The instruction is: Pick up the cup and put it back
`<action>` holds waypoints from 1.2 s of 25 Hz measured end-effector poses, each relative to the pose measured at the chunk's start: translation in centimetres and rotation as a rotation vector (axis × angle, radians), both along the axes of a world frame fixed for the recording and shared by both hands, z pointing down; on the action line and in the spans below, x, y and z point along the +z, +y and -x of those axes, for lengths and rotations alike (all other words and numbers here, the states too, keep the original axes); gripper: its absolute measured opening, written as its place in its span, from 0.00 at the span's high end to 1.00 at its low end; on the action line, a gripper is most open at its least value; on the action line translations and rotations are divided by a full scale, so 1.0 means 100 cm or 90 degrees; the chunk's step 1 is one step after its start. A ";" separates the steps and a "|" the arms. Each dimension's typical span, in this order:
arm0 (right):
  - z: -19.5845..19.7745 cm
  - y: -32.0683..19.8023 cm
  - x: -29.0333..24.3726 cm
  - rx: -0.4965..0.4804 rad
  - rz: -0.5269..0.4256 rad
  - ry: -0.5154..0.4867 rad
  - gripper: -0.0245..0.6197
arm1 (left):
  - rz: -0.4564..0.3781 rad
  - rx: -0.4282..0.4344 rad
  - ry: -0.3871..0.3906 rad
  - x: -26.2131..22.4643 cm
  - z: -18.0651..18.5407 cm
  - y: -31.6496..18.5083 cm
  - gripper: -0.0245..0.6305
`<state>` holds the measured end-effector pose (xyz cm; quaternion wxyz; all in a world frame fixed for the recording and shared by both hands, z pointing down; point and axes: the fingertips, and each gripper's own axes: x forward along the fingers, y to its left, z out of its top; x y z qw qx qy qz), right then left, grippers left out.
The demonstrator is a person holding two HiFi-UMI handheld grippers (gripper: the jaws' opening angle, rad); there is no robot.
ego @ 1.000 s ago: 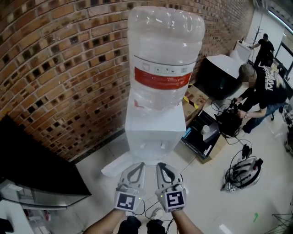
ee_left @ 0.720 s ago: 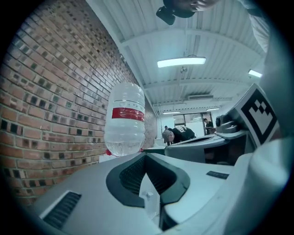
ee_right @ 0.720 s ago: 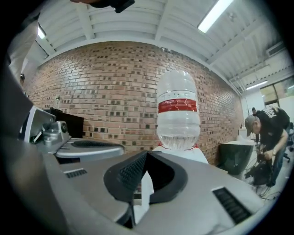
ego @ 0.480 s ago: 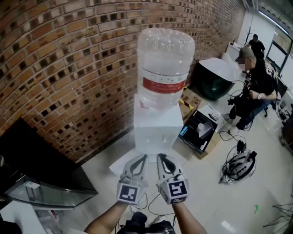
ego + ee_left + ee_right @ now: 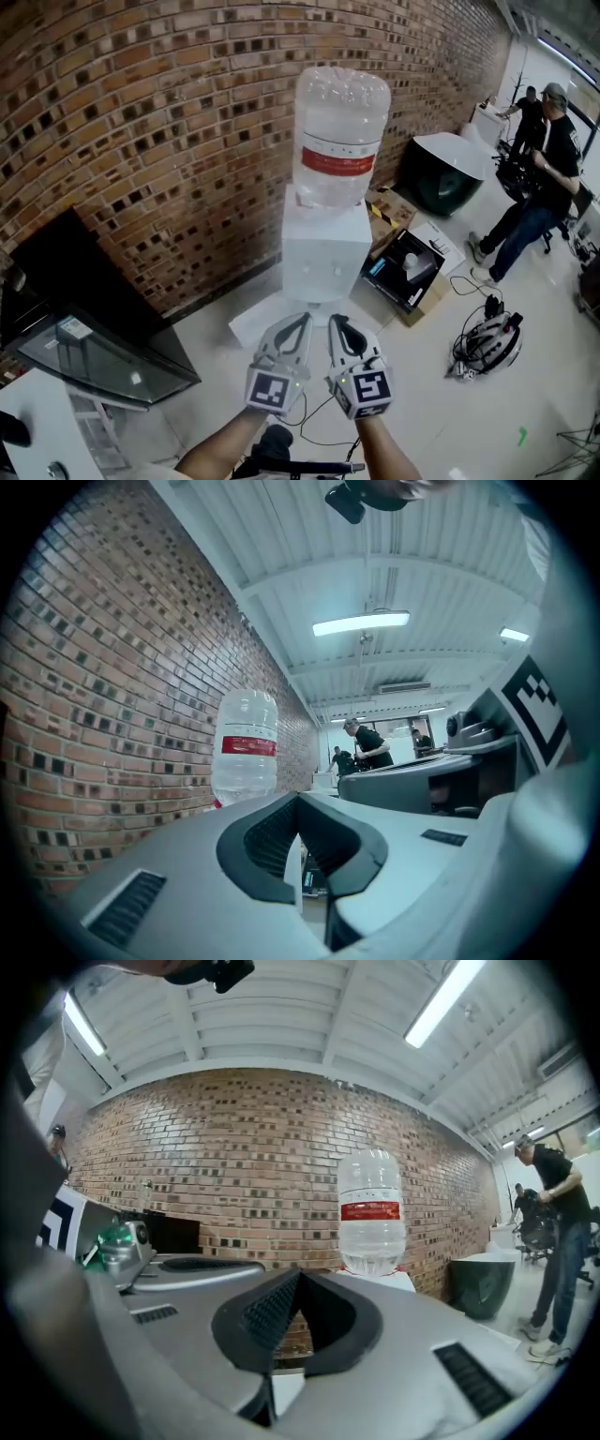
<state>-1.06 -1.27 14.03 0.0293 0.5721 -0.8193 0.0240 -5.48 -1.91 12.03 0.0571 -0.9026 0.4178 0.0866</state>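
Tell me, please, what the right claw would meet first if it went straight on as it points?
Probably the white water dispenser ahead of the right claw; nothing shows between, though depth is unclear.

I have open floor [image 5: 427, 380] ahead up to the water dispenser [image 5: 323, 258], a dark cabinet [image 5: 89, 291] left, a box [image 5: 405, 270] right.

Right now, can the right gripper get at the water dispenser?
Probably yes: the right gripper, jaws shut and empty, points at the water dispenser, and nothing stands between them.
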 end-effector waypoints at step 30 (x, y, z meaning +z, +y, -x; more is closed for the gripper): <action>0.032 0.183 -0.042 0.018 -0.035 -0.013 0.96 | -0.019 -0.002 0.003 -0.047 0.022 0.186 0.96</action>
